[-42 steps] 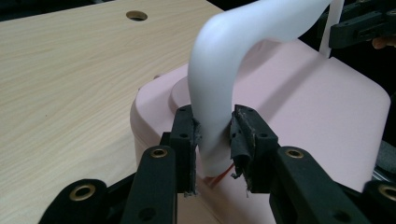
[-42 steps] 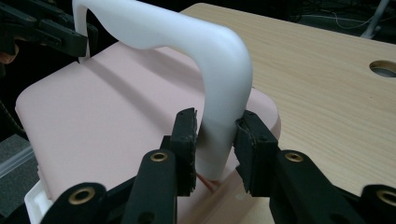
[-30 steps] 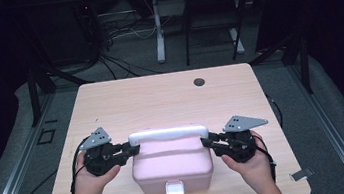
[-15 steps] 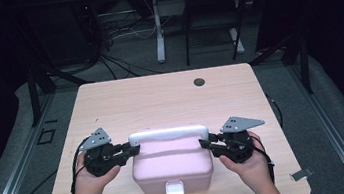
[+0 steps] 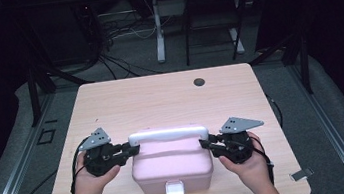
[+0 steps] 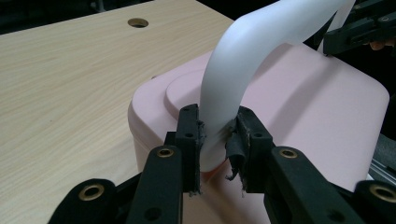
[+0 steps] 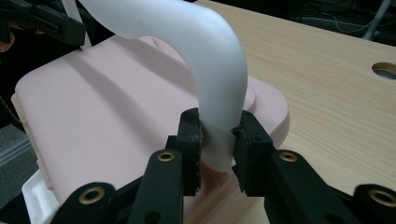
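The pink lidded box [image 5: 172, 166] sits at the near edge of the wooden table [image 5: 160, 98], well short of the round grommet hole [image 5: 199, 82] at the far side, with its white latch [image 5: 174, 188] facing the person. Left of the box, the left gripper [image 5: 127, 149] pinches the left foot of the white carry handle [image 5: 167, 134], jaws pressed on it where it meets the lid. Right of the box, the right gripper [image 5: 205, 144] clamps the handle's right foot the same way; its jaws have just been closing on it. The handle stands raised, its long axis running left to right across the box. The step looks like a two-handed lift by the handle, though it might be folding it down. Next both grips should rise together, evenly, so the box stays level.
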The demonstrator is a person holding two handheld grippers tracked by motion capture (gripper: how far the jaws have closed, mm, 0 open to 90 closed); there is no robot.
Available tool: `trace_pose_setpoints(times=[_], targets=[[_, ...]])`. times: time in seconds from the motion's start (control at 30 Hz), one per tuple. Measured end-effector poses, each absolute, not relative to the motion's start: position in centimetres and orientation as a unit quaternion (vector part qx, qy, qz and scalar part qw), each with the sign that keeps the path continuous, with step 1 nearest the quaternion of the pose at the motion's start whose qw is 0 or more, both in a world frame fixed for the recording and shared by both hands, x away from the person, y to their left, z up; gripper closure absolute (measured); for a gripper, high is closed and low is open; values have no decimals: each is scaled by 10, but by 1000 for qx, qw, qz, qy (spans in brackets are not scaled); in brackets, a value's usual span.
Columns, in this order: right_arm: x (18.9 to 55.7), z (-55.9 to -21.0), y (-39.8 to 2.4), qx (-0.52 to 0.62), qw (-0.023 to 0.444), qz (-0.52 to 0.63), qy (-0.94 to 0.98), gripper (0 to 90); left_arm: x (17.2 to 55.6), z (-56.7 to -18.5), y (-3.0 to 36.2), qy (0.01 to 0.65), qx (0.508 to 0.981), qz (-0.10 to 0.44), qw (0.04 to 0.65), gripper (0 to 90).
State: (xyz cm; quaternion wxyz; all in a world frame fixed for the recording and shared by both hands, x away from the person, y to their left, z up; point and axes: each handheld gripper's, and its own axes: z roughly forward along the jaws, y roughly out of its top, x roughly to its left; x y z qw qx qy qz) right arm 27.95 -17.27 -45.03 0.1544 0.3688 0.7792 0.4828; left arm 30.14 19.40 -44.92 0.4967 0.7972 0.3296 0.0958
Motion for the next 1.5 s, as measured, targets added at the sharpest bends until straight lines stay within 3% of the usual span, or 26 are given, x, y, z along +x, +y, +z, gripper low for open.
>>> trace_pose_setpoints(times=[1.0,1.5], targets=[[288,-425,-173,373,159,492,771,740,310,-426,194,342,779,105,515,739],[296,-418,-175,385,133,493,769,742,319,-420,195,354,773,86,519,740]])
